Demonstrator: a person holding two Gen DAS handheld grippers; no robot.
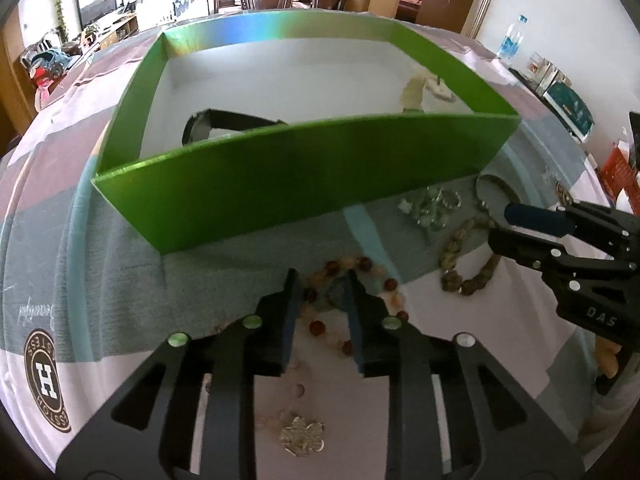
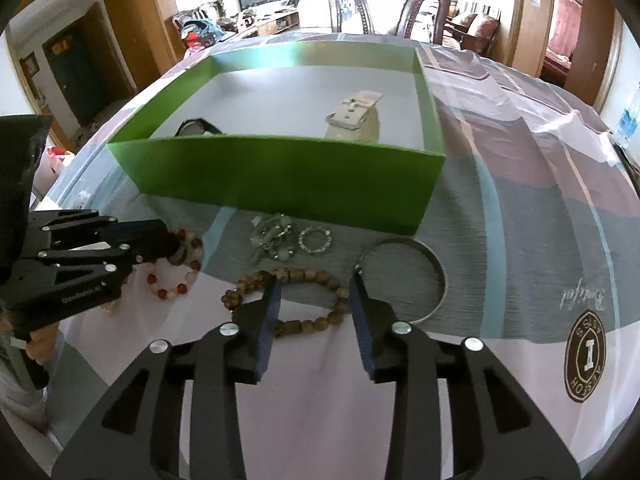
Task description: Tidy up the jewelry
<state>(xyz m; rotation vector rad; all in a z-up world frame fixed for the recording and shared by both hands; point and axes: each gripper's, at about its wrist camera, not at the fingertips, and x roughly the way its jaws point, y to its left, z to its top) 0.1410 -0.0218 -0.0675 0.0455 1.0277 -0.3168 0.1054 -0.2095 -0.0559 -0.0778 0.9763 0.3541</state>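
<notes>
A green box (image 1: pixel 280 168) (image 2: pixel 280 176) stands on the cloth and holds a black watch (image 1: pixel 224 120) (image 2: pixel 196 127) and a beige watch strap (image 2: pixel 356 116). My left gripper (image 1: pixel 322 280) (image 2: pixel 172 240) is open, its fingers on either side of a red-and-pale bead bracelet (image 1: pixel 316 326) (image 2: pixel 176 286) that lies on the cloth. My right gripper (image 2: pixel 315 284) (image 1: pixel 502 226) is open too, straddling a brown wooden bead bracelet (image 2: pixel 308 276) (image 1: pixel 468 264). Neither bracelet is lifted.
In front of the box lie a silver bangle (image 2: pixel 436 268), a small sparkly ring (image 2: pixel 315 240) and a silver and pale-green bead cluster (image 2: pixel 270 240) (image 1: pixel 432 208). A gold flower pendant (image 1: pixel 302 436) lies near me. A chair (image 2: pixel 386 8) stands beyond the table; a water bottle (image 1: pixel 514 38) at the far right.
</notes>
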